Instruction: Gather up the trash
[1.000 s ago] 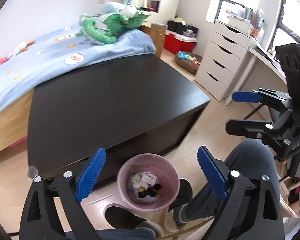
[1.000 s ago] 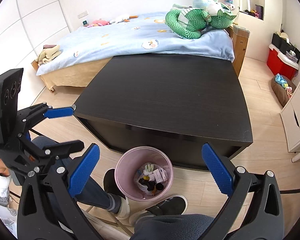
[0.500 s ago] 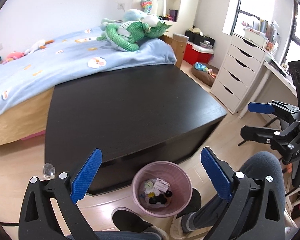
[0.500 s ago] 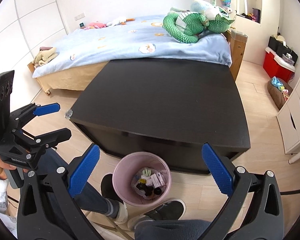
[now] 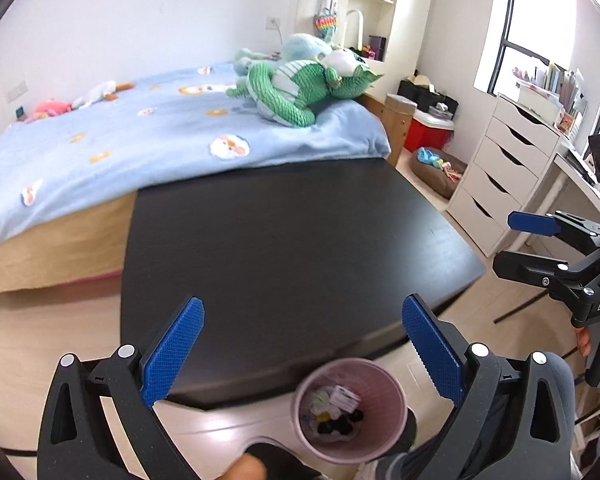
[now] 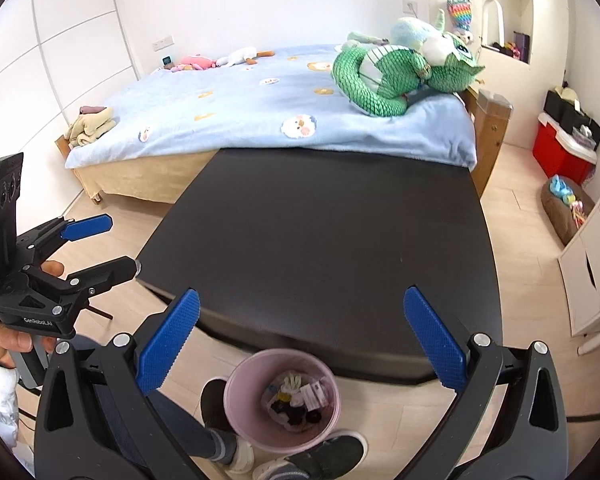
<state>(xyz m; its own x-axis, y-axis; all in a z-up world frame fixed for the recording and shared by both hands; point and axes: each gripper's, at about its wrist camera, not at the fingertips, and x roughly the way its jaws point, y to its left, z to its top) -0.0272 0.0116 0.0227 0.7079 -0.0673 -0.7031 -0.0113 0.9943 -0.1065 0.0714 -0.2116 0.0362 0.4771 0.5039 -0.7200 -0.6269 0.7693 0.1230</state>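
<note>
left gripper (image 5: 302, 344): jaws spread wide, nothing between the blue pads; fills the lower part of the left wrist view. Also seen from the side at mid left of the right wrist view (image 6: 96, 246), fingers apart, held by a bare hand (image 6: 8, 336).
right gripper (image 6: 300, 340): jaws spread wide, nothing held; lower part of its own view. Also at the right edge of the left wrist view (image 5: 536, 244), fingers apart.
trash bin (image 6: 240, 408): pink, round, on the floor at bottom centre of the right wrist view, just in front of the table's near edge; in the left wrist view (image 5: 384, 428) it sits bottom centre-right, a bit blurred.
trash (image 6: 300, 398): small mixed bits inside the bin, white and dark pieces; too small to name.
black table (image 6: 332, 240): large dark top, centre of both views, butted against the bed side.
bed (image 6: 240, 112): light blue cover with patches, upper half of both views.
green plush (image 6: 396, 72): lying on the bed, upper right in the right wrist view, upper centre in the left wrist view.
only in the right wrist view: folded beige cloth (image 6: 90, 126) at the bed's corner, mid left; shoes (image 6: 328, 454) beside the bin at bottom.
only in the left wrist view: white drawer unit (image 5: 508, 176) at right, window (image 5: 540, 28) at upper right with items on the sill.
both views: red box (image 5: 428, 134) and brown basket (image 5: 436, 170) on the floor near the bed end, right side.
legs: person's knee in grey (image 5: 556, 384), lower right of the left wrist view.
</note>
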